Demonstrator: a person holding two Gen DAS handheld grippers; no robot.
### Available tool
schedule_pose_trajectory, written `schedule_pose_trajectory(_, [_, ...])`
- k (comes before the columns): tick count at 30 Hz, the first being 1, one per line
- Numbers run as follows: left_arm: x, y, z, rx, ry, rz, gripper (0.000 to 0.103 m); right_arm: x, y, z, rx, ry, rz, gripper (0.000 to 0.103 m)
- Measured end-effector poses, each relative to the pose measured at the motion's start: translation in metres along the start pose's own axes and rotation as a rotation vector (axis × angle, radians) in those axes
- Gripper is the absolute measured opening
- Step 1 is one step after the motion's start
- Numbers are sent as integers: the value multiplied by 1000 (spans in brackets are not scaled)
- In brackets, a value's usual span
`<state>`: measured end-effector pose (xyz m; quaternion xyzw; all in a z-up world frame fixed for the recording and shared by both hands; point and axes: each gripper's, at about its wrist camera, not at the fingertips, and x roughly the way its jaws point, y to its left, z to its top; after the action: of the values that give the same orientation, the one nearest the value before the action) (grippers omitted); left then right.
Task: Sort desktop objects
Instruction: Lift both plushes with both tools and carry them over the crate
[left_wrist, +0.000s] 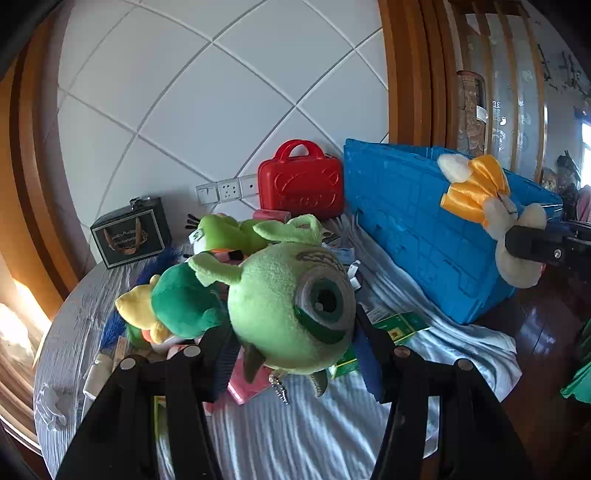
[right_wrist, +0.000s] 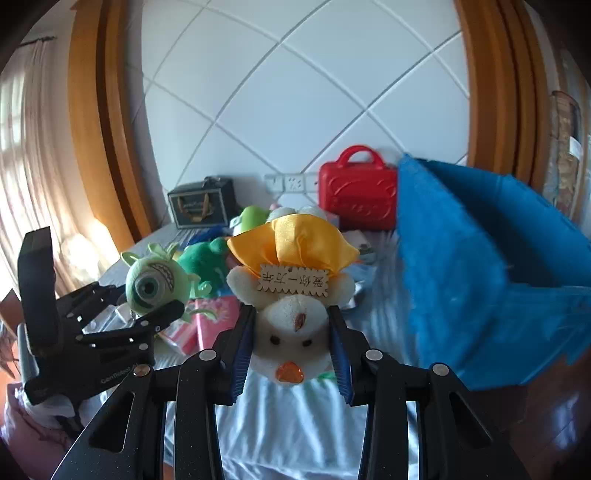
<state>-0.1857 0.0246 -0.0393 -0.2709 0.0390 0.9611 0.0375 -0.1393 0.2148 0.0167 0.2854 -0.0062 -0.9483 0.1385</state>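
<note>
My left gripper (left_wrist: 295, 350) is shut on a light green one-eyed monster plush (left_wrist: 291, 306), which hangs above the cloth-covered table; the same plush (right_wrist: 151, 284) and left gripper (right_wrist: 151, 300) appear at the left of the right wrist view. My right gripper (right_wrist: 291, 345) is shut on a cream plush (right_wrist: 291, 325) with a yellow bow and a wooden tag, held upside down. In the left wrist view that cream plush (left_wrist: 513, 236) and the right gripper (left_wrist: 521, 245) hover in front of the blue crate (left_wrist: 406, 221). The crate (right_wrist: 480, 258) stands tilted at the right.
A dark green frog plush (left_wrist: 184, 302), another light green plush (left_wrist: 225, 232), pink packets and small items litter the striped cloth (left_wrist: 295, 424). A red case (left_wrist: 301, 181) and a black box (left_wrist: 129, 236) stand against the tiled wall. Dark wooden floor lies to the right.
</note>
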Motion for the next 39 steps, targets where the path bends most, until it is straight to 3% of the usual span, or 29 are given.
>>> schedule_pose_trajectory(11, [-7,-135,57,74,-89,-21,55,-71,-108,8,54,-112,-146,38])
schedule_pose_trajectory(23, [30,-203,136,145,-214,-138,55,-76,-186,51,102,-168,-286,38])
schedule_pose_trajectory(29, [58,-231,180,162,-201,-176,55,-66,-228,73,114,-135,-352,38])
schedule_pose_trajectory(34, [85,-259,221,127,-141,-242,56,-54,-271,102,86,-111,-396,38])
schedule_pose_trajectory(39, [121,-288,275,56,-70,-298,56,-22,-331,143,28,-57,-362,38])
